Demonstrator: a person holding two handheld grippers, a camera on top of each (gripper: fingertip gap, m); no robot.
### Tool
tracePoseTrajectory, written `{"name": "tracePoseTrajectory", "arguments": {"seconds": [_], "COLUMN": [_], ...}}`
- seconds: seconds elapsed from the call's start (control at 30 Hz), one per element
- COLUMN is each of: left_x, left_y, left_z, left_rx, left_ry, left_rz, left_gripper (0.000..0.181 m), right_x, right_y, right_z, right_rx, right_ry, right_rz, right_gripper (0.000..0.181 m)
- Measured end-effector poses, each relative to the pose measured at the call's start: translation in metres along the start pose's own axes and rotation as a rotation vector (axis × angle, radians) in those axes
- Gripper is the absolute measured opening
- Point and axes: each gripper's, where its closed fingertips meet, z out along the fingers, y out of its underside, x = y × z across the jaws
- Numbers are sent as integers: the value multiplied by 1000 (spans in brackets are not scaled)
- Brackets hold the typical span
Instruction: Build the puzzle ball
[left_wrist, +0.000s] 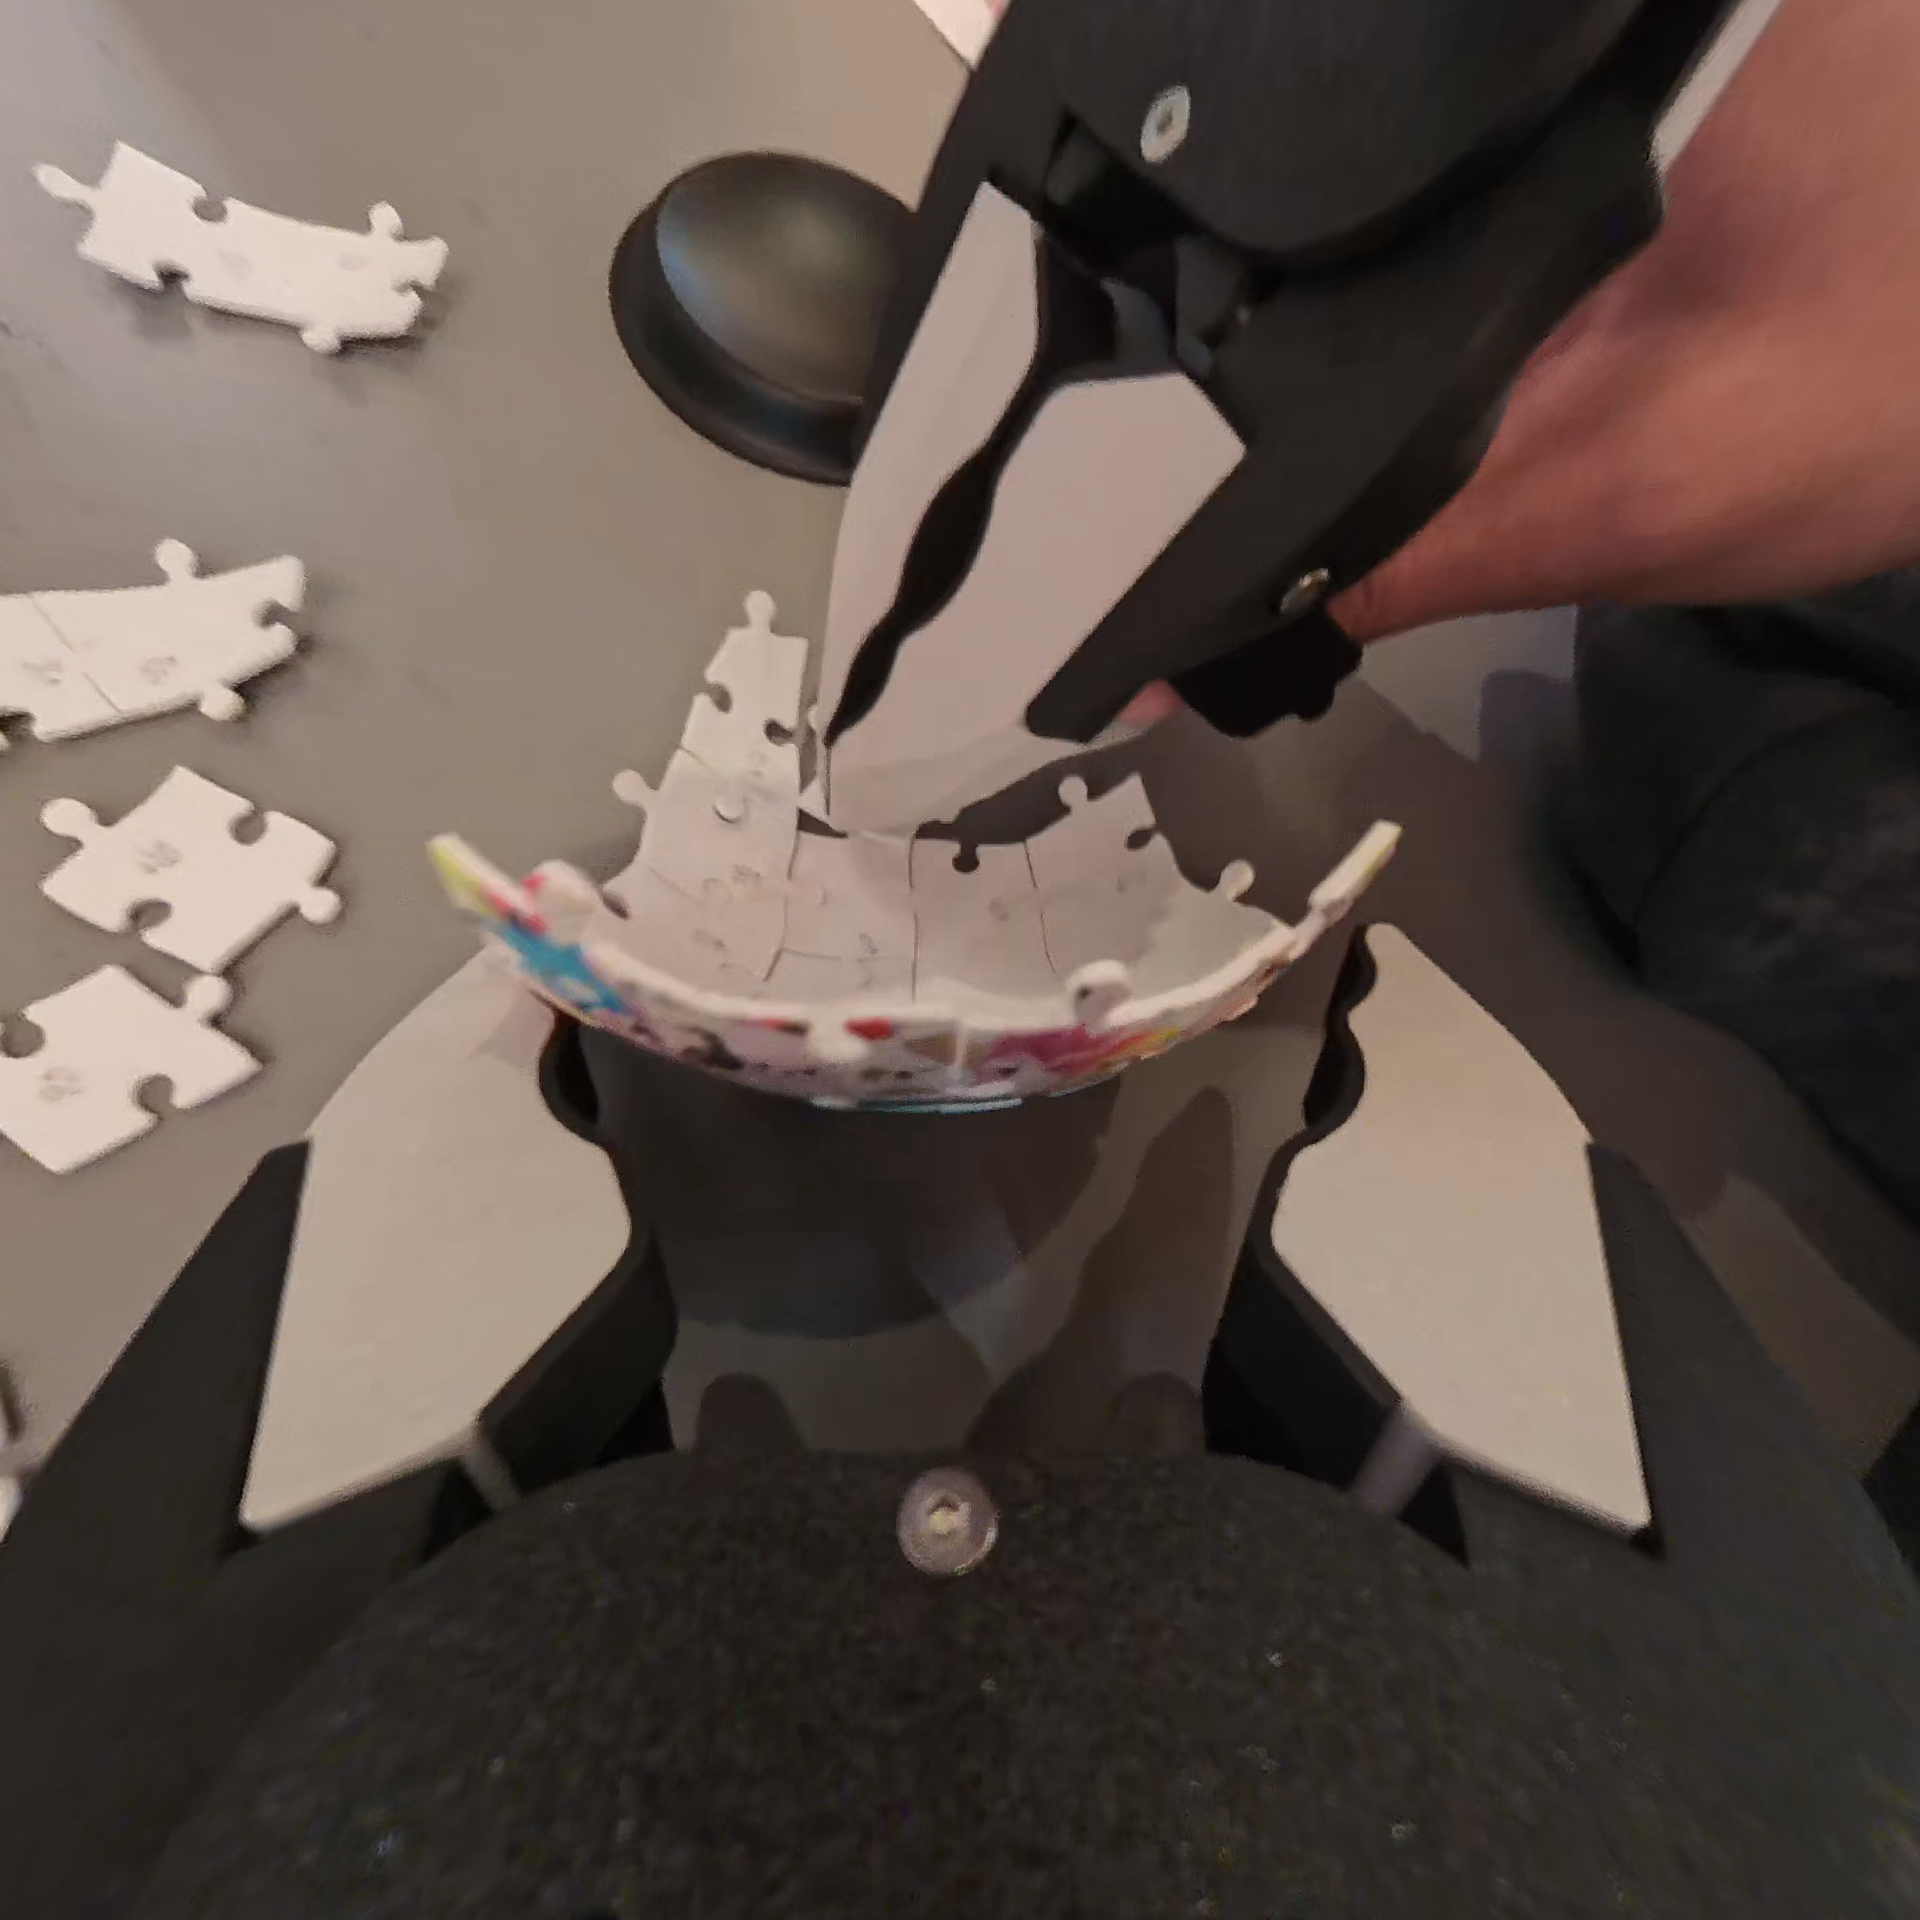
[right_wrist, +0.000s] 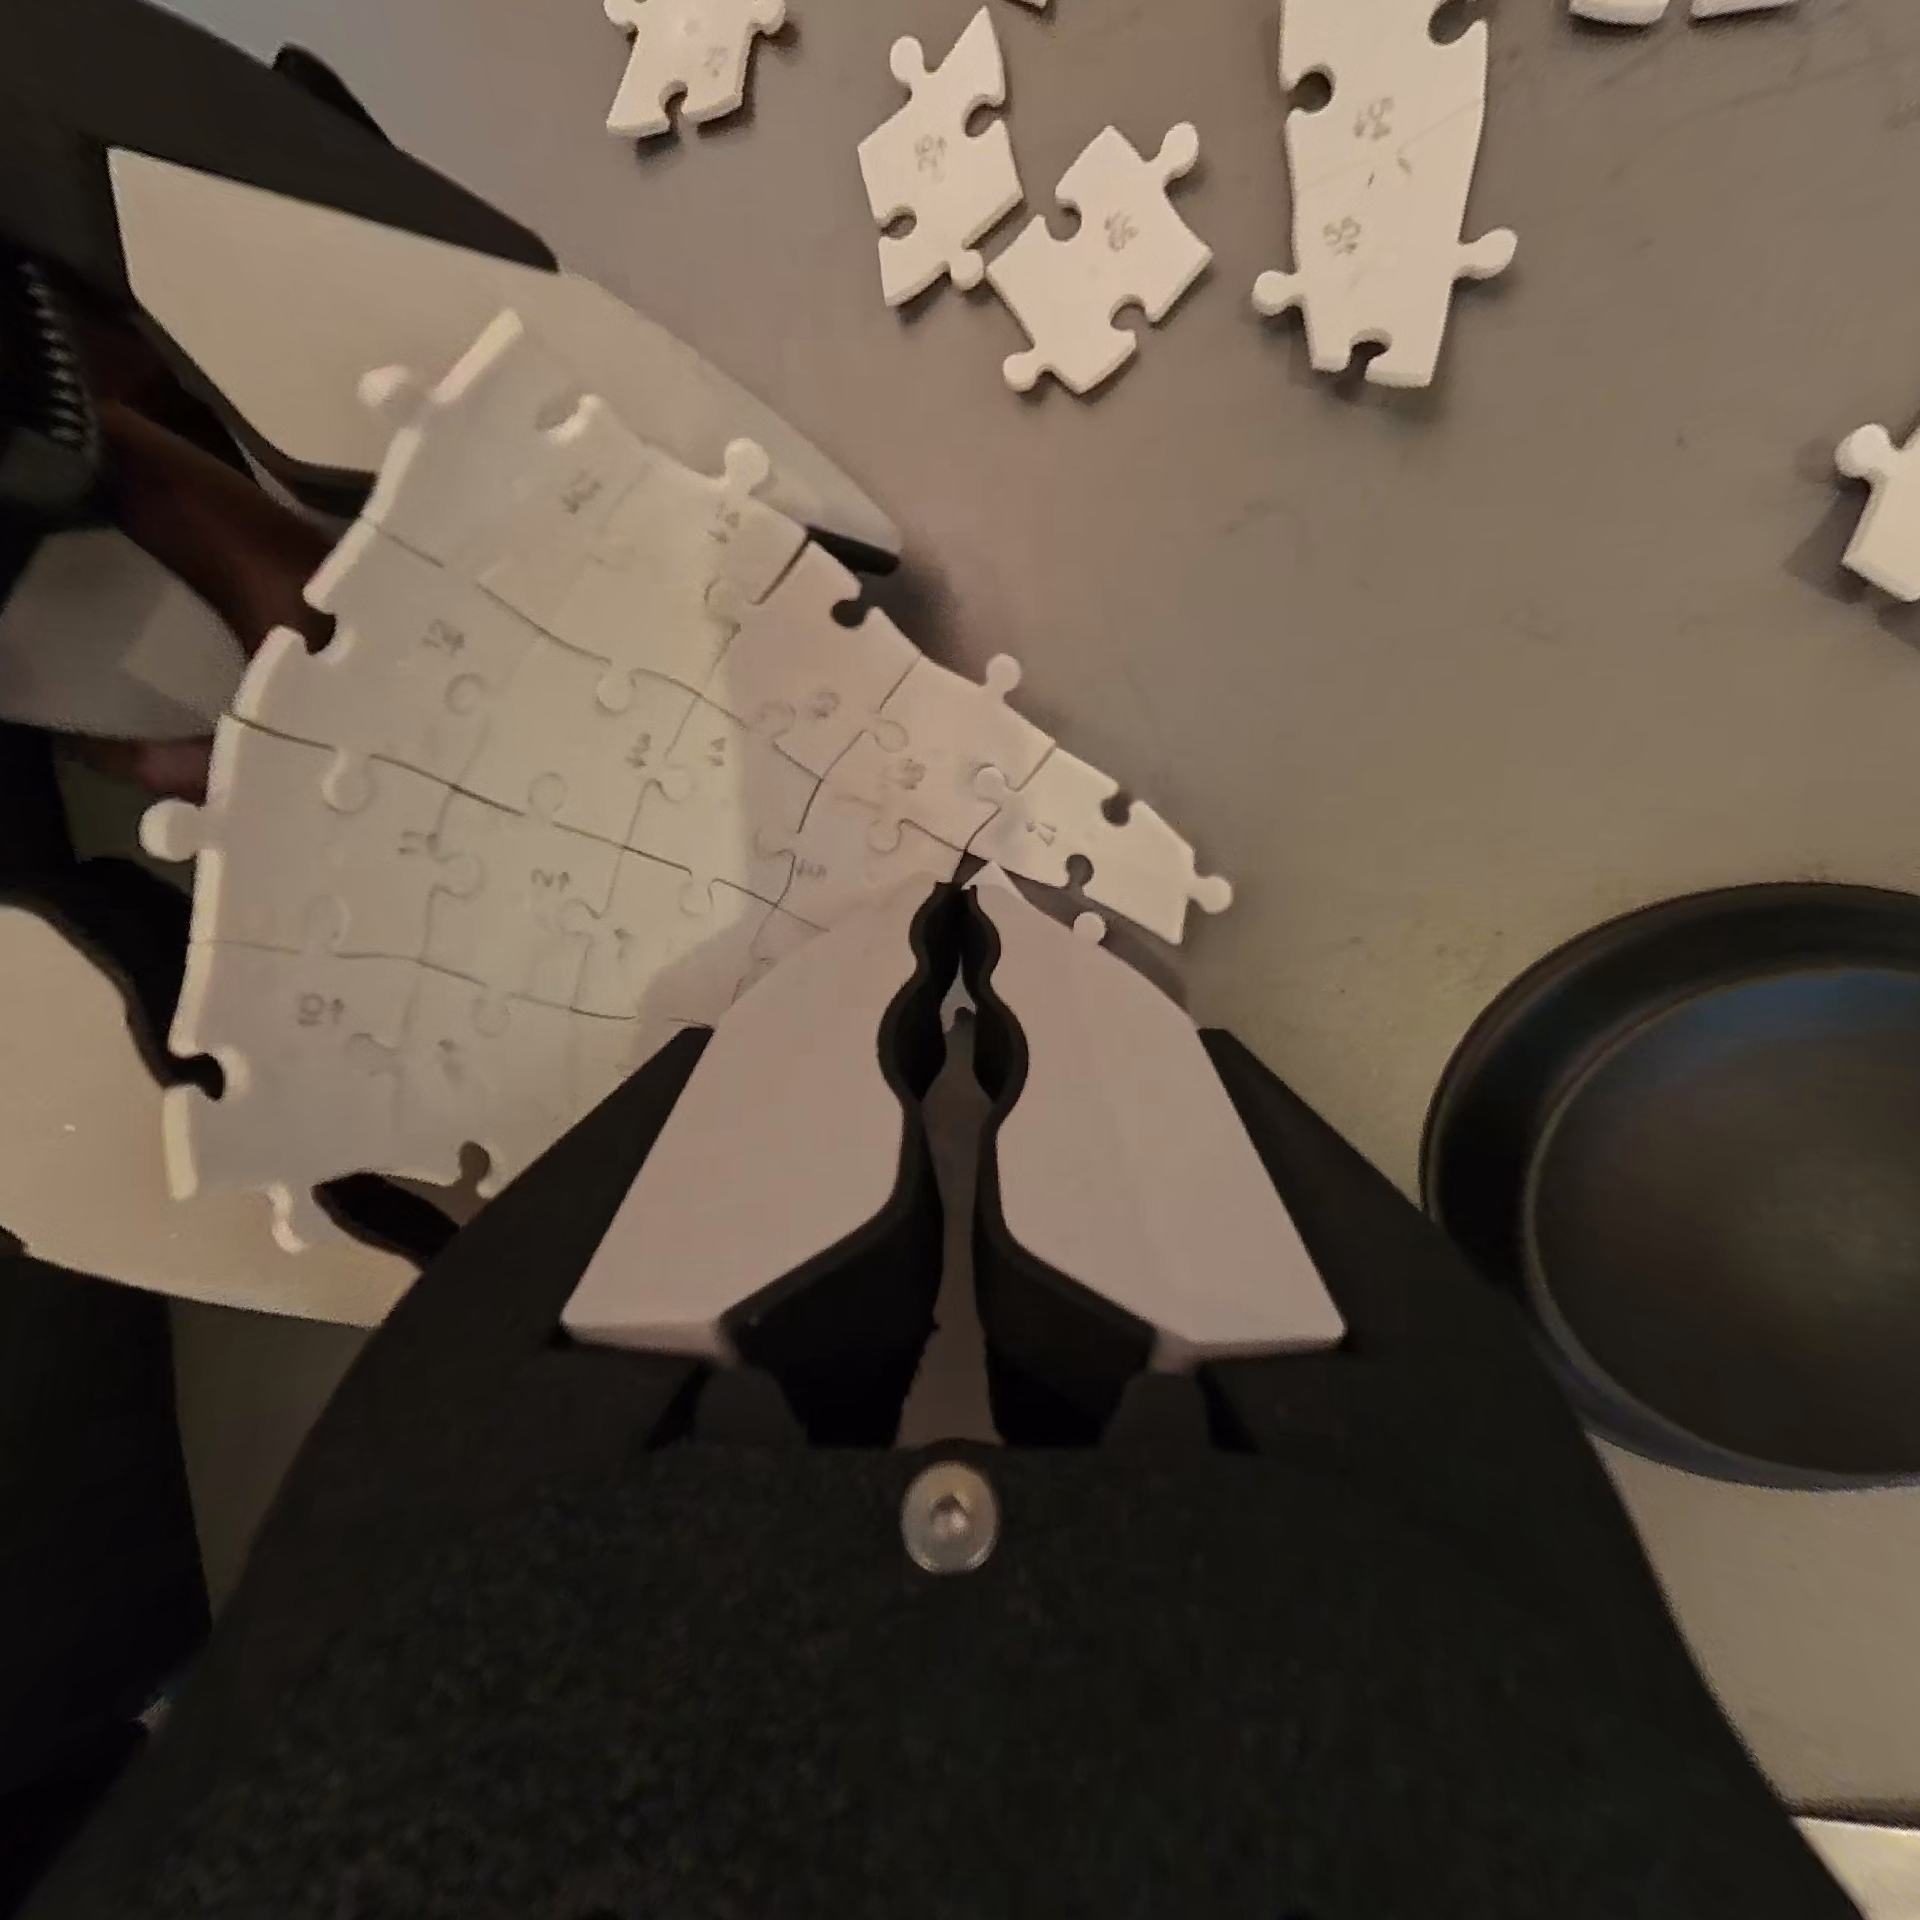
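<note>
A half-built puzzle ball shell, white inside and coloured outside, sits like a bowl between the fingers of my left gripper, which grips it by its sides. In the right wrist view the shell shows its numbered white inside. My right gripper is shut, with its tips at the shell's far rim. It seems to pinch a small white puzzle piece that is mostly hidden by the fingers. It also shows in the left wrist view, coming down from the upper right.
Several loose white pieces and joined strips lie on the grey table. A round black dish stands just beyond the shell. A person's hand holds the right gripper. Tip to tip, the grippers are about 4 cm apart. The round black dish sits 11 cm or so from the ends of my right fingers. It turns up in the right wrist view as well.
</note>
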Motion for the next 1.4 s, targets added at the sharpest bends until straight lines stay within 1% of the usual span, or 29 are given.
{"name": "tracePoseTrajectory", "arguments": {"seconds": [0.07,0.17,0.37,0.43,0.53,0.6,0.67,0.73,0.8,0.93,1.07,1.2,1.4], "left_x": [-5,-12,-15,-15,-17,-16,-16,-15,-13,-11,-11,-11,-10], "left_y": [-4,-6,-6,-6,-6,-5,-4,-3,-3,-2,-1,-2,-1], "left_z": [-2,-5,-10,-11,-11,-10,-9,-9,-10,-10,-10,-10,-11], "left_rx": [7,-1,-48,-58,-67,-74,-79,-84,-85,-90,-99,-104,-140], "left_ry": [13,53,145,176,191,198,197,201,213,224,219,221,221], "left_rz": [-1,26,162,172,176,179,183,184,183,183,189,191,222], "left_gripper": [128,127,124,124,123,123,122,122,121,121,121,120,120], "right_x": [-1,-2,-4,-5,-4,-6,-9,-6,2,6,5,9,9], "right_y": [0,0,1,1,1,-2,-4,1,11,27,27,32,31], "right_z": [0,0,0,1,-2,-10,-25,-38,-43,-26,-21,-17,-15], "right_rx": [-1,2,-20,-20,-9,45,113,170,198,169,181,129,86], "right_ry": [-5,-23,-36,-49,-58,-72,-68,-15,64,102,144,194,210], "right_rz": [1,-17,-137,-167,-164,-154,-144,-141,-136,-134,-189,-245,-301], "right_gripper": [0,0,0,0,0,0,7,10,13,22,24,28,23]}}
